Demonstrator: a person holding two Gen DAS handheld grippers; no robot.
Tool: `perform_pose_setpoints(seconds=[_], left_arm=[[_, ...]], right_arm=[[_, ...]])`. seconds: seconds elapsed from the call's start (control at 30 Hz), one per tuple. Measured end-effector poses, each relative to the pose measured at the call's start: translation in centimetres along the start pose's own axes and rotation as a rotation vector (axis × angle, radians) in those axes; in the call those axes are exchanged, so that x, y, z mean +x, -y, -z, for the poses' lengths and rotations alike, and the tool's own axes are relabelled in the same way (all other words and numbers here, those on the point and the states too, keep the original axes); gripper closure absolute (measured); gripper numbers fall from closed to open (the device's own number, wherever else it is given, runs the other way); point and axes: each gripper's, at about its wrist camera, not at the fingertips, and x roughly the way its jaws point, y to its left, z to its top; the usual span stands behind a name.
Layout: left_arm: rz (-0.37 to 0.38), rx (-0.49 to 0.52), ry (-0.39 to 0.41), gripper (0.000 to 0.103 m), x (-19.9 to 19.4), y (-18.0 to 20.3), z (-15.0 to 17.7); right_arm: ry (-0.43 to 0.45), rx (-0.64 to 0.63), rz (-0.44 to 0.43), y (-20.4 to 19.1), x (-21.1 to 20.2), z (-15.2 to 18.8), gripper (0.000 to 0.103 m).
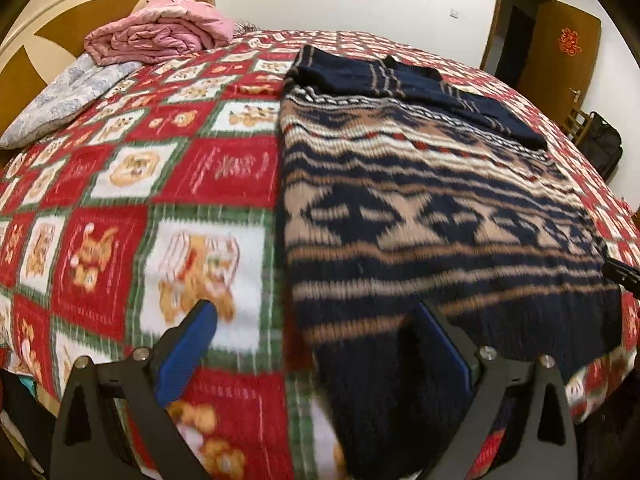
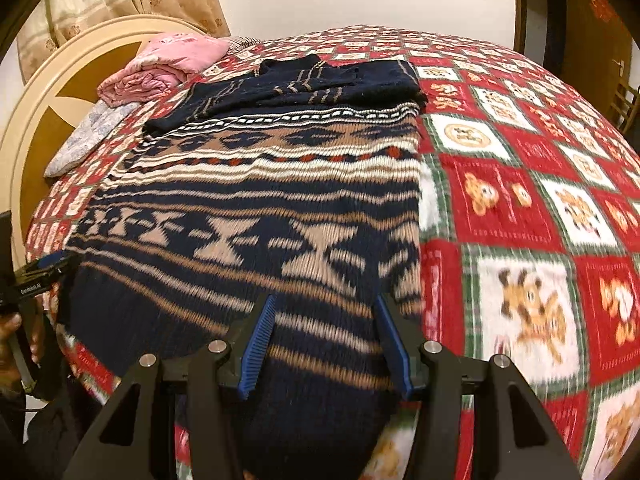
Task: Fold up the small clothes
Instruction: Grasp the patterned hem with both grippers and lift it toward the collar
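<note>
A navy, tan and white patterned sweater (image 1: 420, 184) lies flat on the bed, its dark sleeves (image 2: 304, 84) folded across the top. My left gripper (image 1: 316, 316) stands wide open over the sweater's lower left corner, one finger above the bedspread and one above the knit. The right gripper (image 2: 326, 308) hovers over the lower right part of the hem, its blue pads (image 2: 260, 340) apart and open with the knit lying flat beneath them. The left gripper (image 2: 48, 268) also shows at the sweater's left edge in the right wrist view, a hand (image 2: 16, 340) behind it.
A red, white and green checked bedspread (image 1: 132, 216) covers the bed. A folded pink quilt (image 1: 160, 36) and a grey-blue pillow (image 1: 68, 100) lie by the cream headboard (image 2: 36, 120). A black bag (image 1: 600, 140) and a brown door (image 1: 560, 48) are beyond the bed.
</note>
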Motion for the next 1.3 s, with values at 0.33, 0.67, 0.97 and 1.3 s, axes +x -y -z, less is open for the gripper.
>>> perform_pose_setpoints(seconds=[0.33,0.67,0.97,1.3], left_arm=[[0.103,-0.016,-0.054,0.024,-1.4,1.2,2.5],[0.173,-0.051,-0.094,0.046,-1.8,1.2,3.3],[0.183,-0.039,-0.094,0.052,-1.8,1.5,3.9],[0.185,-0.032,-0.107,0.053,-1.5,1.4,3.9]], right_arm=[[-0.058,0.121,-0.016,2.1,-2.5,4.2,0.050],[-0.103,0.108,-0.076,1.3,-2.8,6.4,0.068],[-0.079,0.101,-0.090,1.1,-2.5,6.5,0.085],[-0.069,0.168,-0.159,2.2,-1.7,6.9,0.087]])
